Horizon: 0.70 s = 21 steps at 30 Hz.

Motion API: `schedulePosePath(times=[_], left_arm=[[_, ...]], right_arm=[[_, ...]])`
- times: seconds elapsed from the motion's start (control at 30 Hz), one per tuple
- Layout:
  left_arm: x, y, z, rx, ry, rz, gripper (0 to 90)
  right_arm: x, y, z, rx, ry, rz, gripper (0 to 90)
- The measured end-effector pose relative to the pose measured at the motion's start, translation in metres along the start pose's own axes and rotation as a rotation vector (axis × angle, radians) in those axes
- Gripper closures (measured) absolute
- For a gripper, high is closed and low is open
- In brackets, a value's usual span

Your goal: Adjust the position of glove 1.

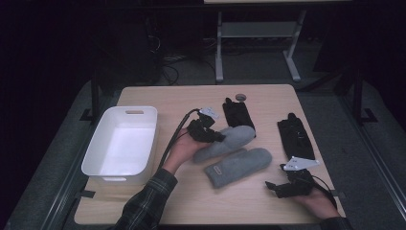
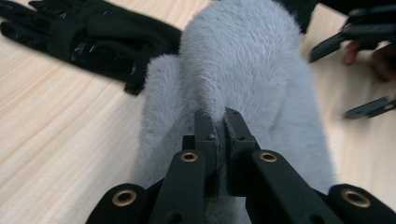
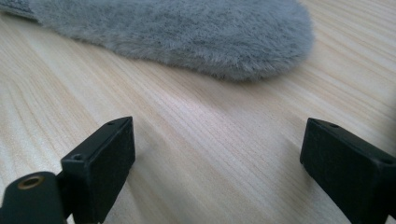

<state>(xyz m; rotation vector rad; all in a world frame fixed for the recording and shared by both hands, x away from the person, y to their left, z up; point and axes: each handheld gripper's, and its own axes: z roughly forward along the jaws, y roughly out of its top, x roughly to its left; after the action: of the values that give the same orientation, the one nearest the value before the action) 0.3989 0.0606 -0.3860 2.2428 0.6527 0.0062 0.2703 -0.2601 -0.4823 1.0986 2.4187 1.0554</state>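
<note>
Grey mitten point(image 2: 243, 70), the upper one, is pinched by its fluffy fabric between the clenched jaws of the left tool point(image 1: 207, 130), mid-bench point(image 1: 158, 96). A second grey mitten point(image 1: 239, 165) is seen just beside it, nearer the person. Two black gloves are counted: one point(image 1: 238, 113) touching the held mitten's far end, another point(image 1: 295, 136) well apart toward the right edge. A white bin point(image 1: 122, 143) is placed left of the hand. The right tool point(image 1: 282, 188) is held released, empty, over bare wood near the second mitten's tip.
</note>
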Motion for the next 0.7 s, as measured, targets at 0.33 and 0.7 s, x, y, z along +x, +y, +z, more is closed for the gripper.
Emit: schedulePosePath(times=[0.33, 0.7], left_arm=[[-0.046, 0.007, 0.009, 0.050, 0.010, -0.033, 86.1], [-0.063, 0.002, 0.042, 0.082, 0.014, -0.050, 85.9]], right_arm=[[0.000, 0.000, 0.000, 0.000, 0.000, -0.001, 10.0], [0.000, 0.000, 0.000, 0.001, 0.000, 0.001, 10.0]])
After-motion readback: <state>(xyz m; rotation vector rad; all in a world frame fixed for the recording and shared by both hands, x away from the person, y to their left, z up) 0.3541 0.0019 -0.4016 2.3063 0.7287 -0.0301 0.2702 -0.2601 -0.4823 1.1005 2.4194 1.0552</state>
